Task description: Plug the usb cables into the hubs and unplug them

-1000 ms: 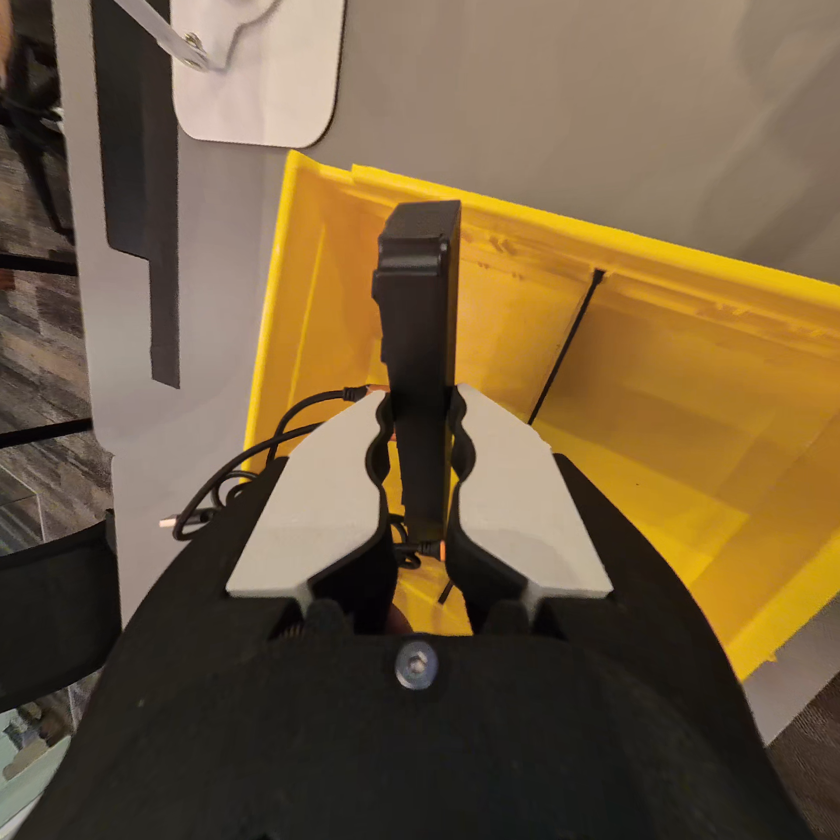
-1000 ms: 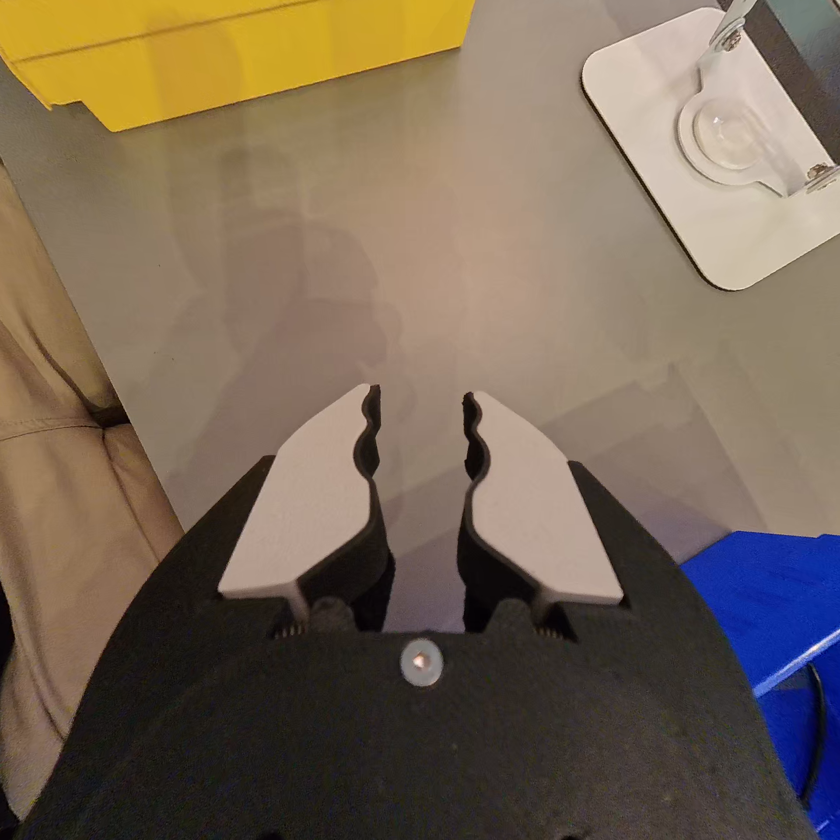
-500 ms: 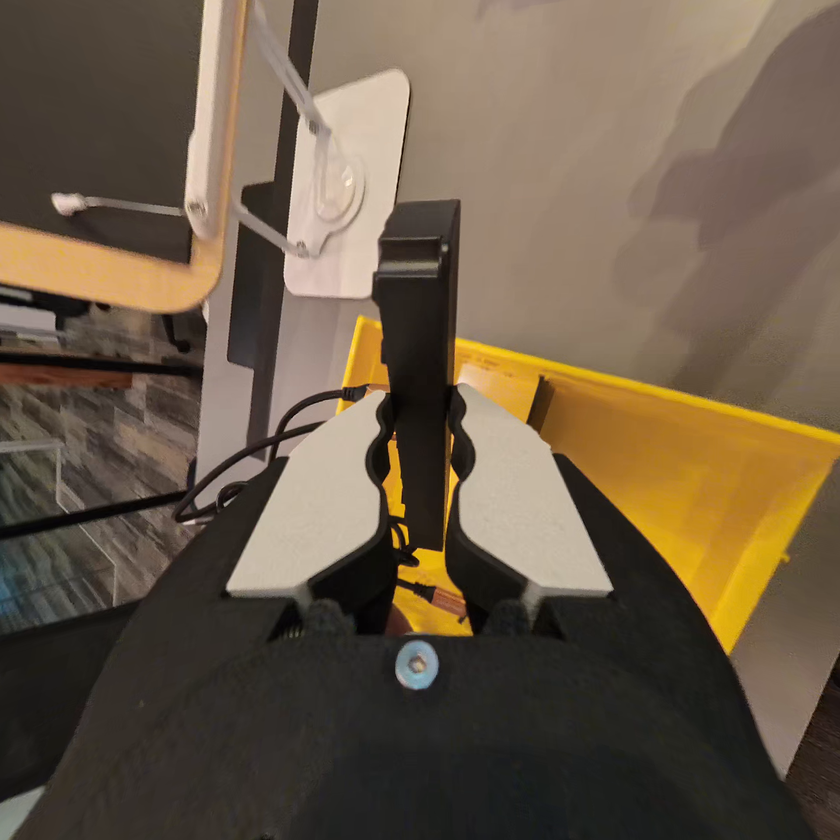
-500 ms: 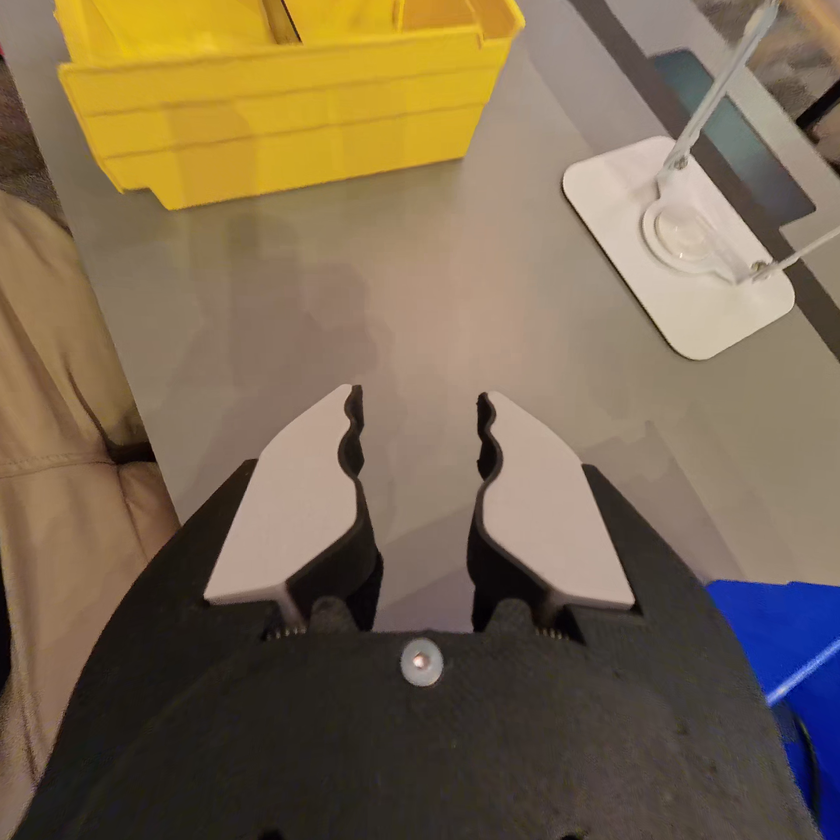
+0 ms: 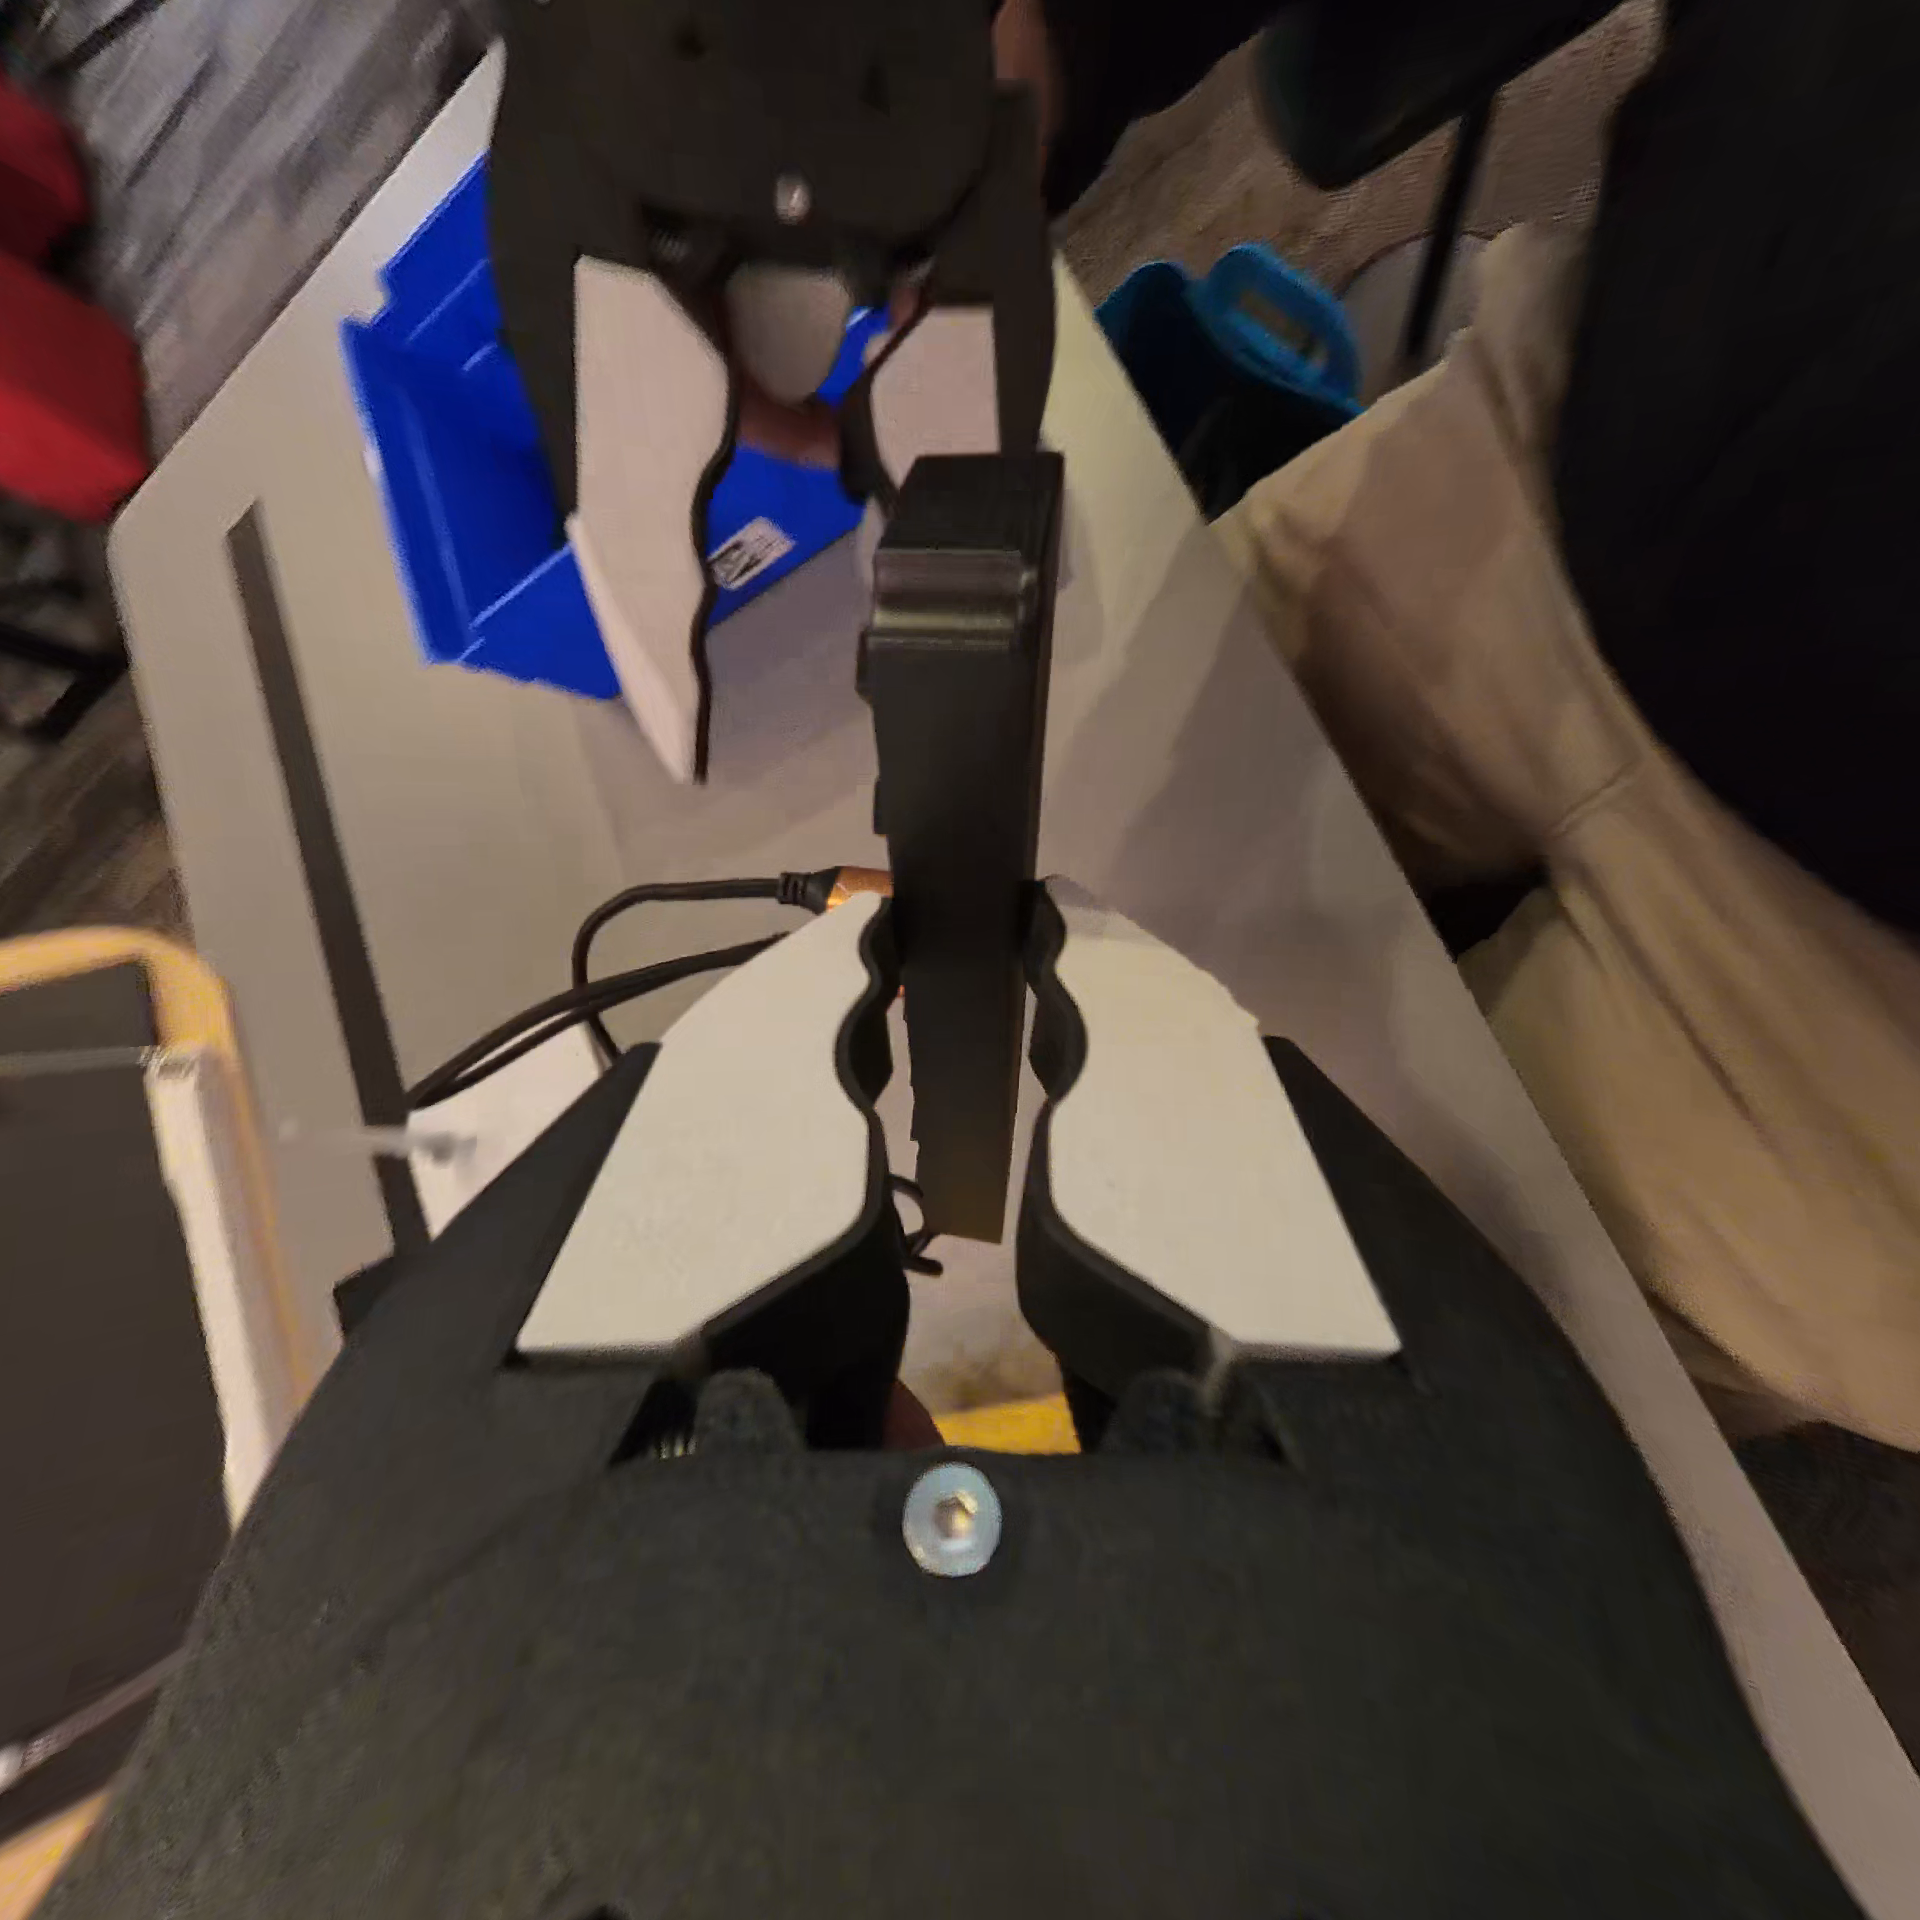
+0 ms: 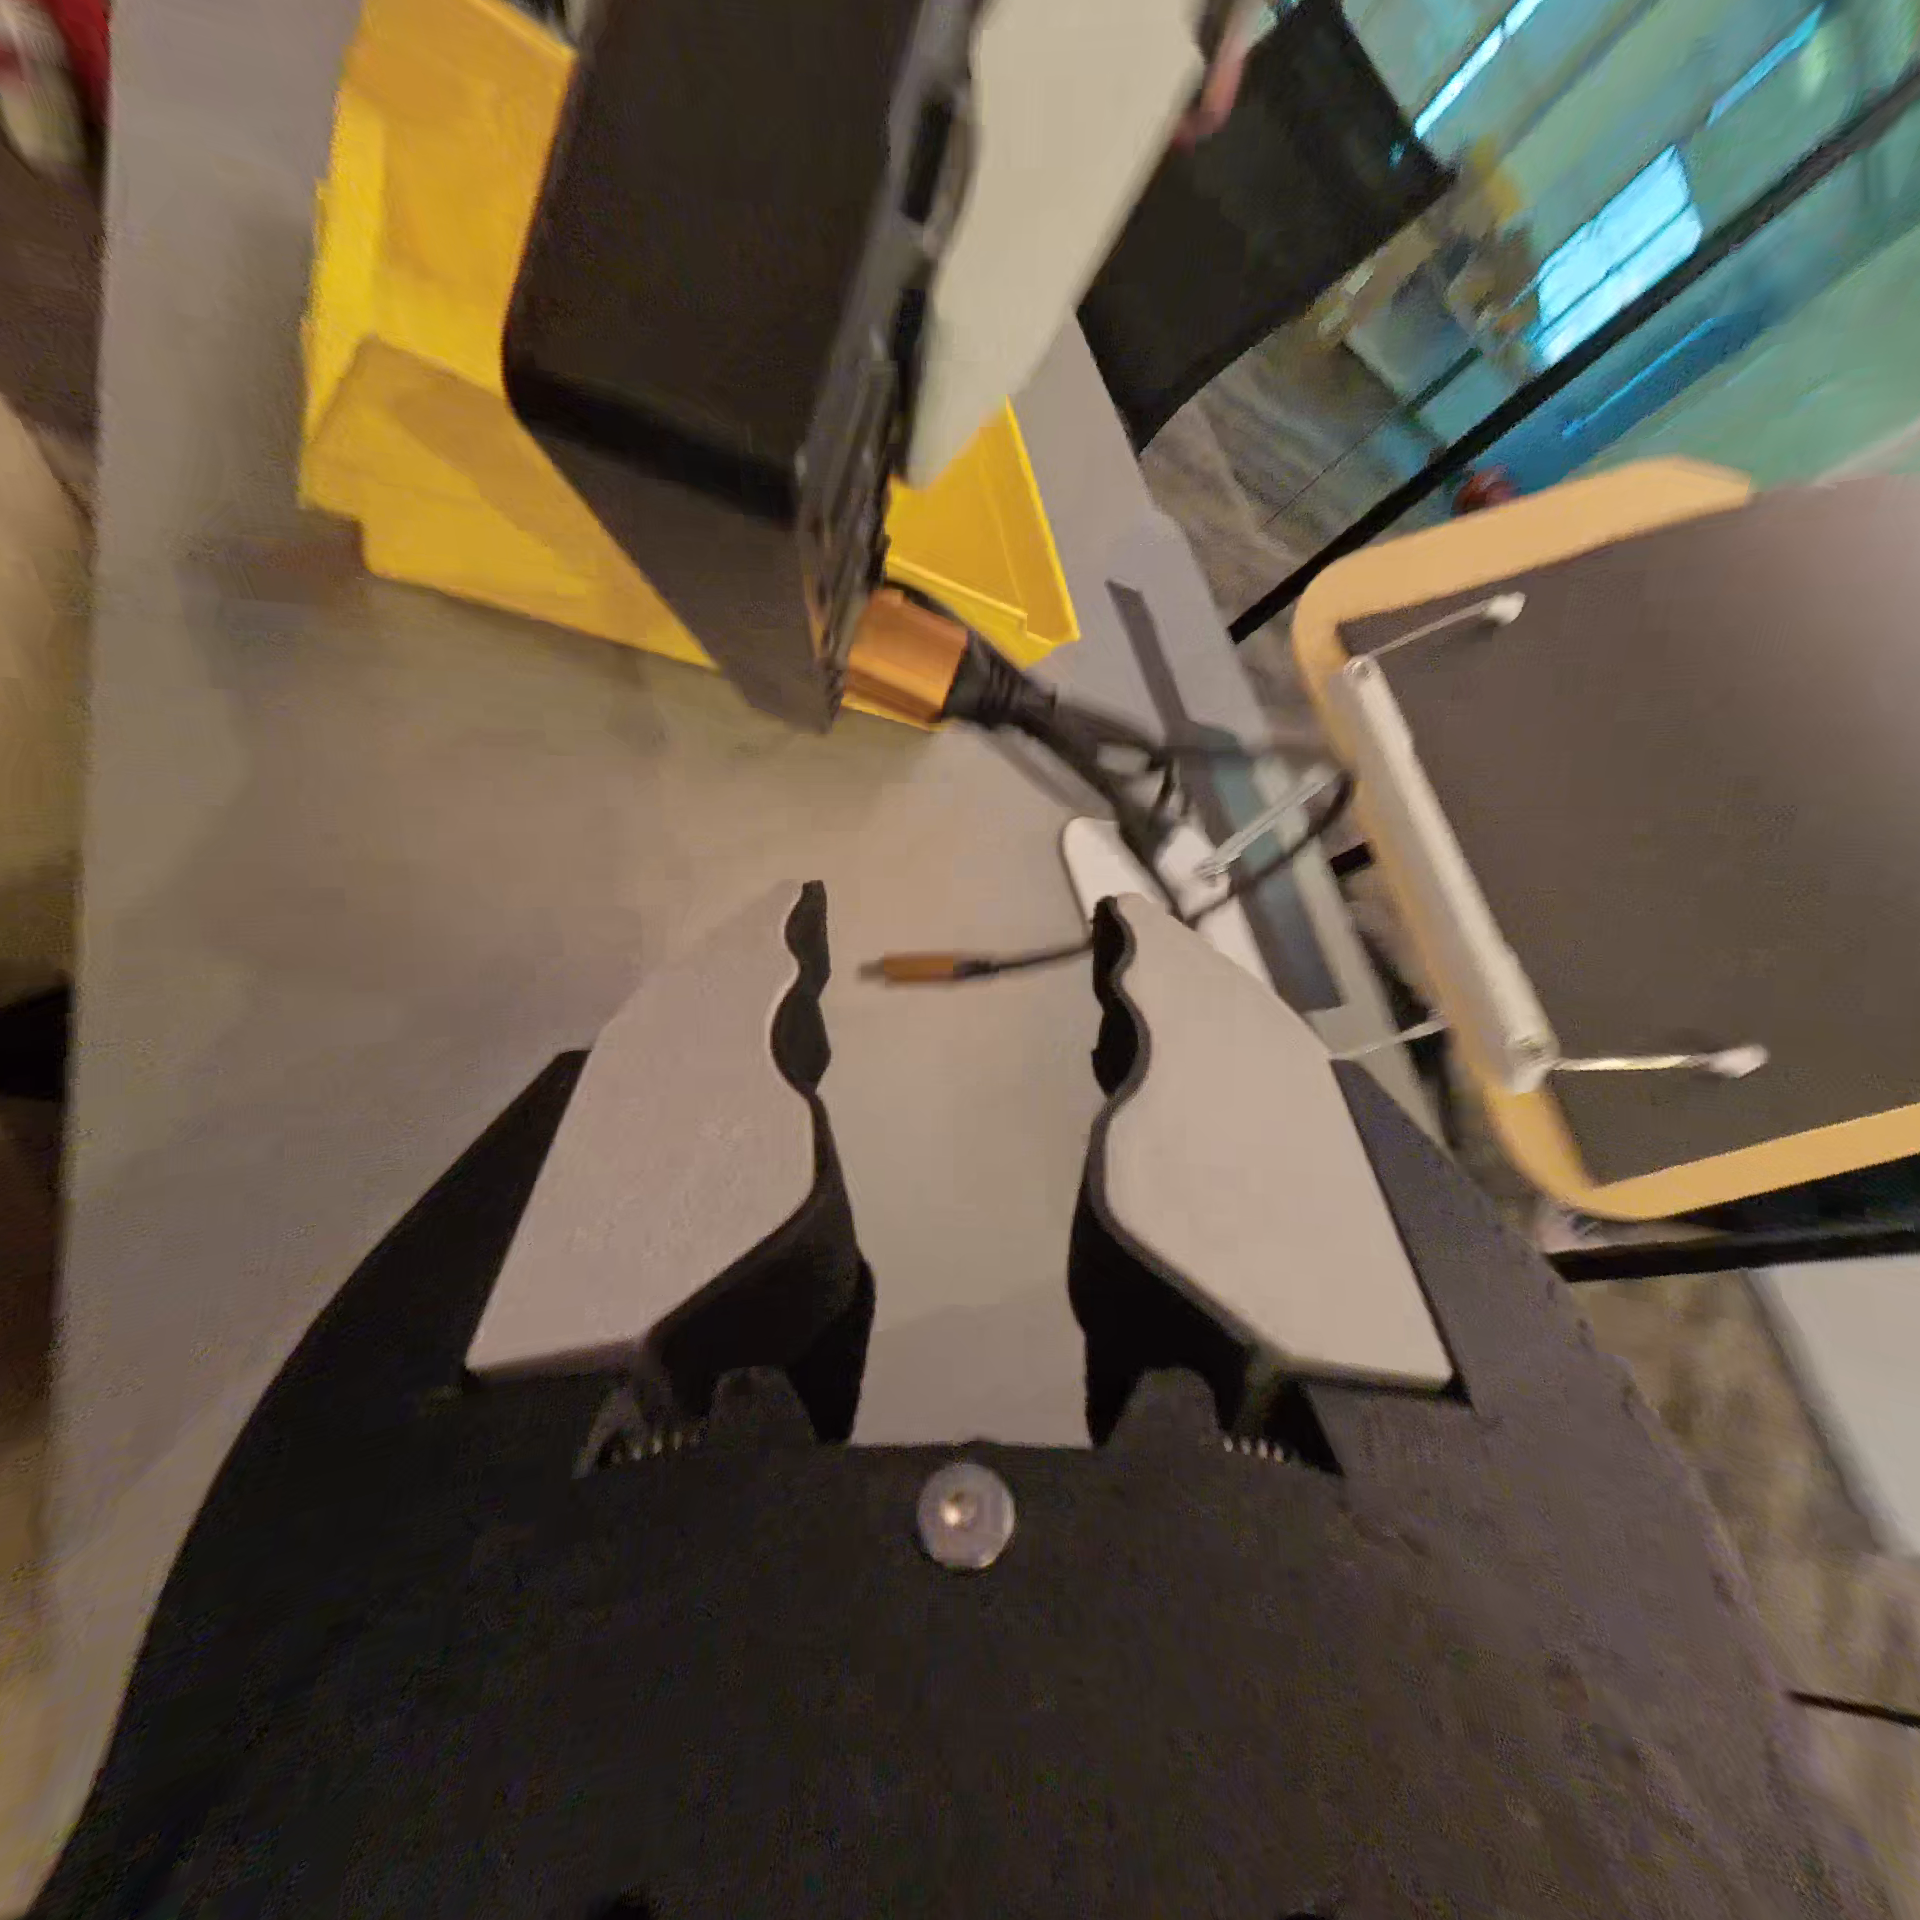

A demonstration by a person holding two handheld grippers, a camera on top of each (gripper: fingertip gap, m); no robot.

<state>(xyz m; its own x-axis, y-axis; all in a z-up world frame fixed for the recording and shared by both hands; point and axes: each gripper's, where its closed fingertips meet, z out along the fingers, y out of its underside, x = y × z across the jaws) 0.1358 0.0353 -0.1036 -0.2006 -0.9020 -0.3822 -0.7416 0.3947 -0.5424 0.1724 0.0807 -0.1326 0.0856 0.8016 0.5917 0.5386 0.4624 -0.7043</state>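
Observation:
In the left wrist view my left gripper [image 5: 956, 920] is shut on a black USB hub [image 5: 961, 727], held edge-on above the grey table [image 5: 1195, 727]. A black cable with a copper plug [image 5: 842, 888] sits in the hub's left side. The right gripper's pale fingers [image 5: 644, 499] face me from the top, apart. In the right wrist view my right gripper [image 6: 961, 935] is open and empty. The hub [image 6: 707, 312] hangs close ahead with the copper plug [image 6: 904, 660] in its lower edge. A loose copper plug [image 6: 914, 969] lies on the table just beyond my fingertips.
A yellow bin [image 6: 436, 436] stands behind the hub. A blue bin [image 5: 468, 447] is under the right gripper. A wood-framed dark panel [image 6: 1662, 831] on a white stand base [image 6: 1091, 852] is at the right. A person's beige trousers [image 5: 1558, 831] border the table.
My left gripper has swung the hub away from the yellow bin toward the right gripper. My right gripper has opened wider and turned toward the hub and the loose plug.

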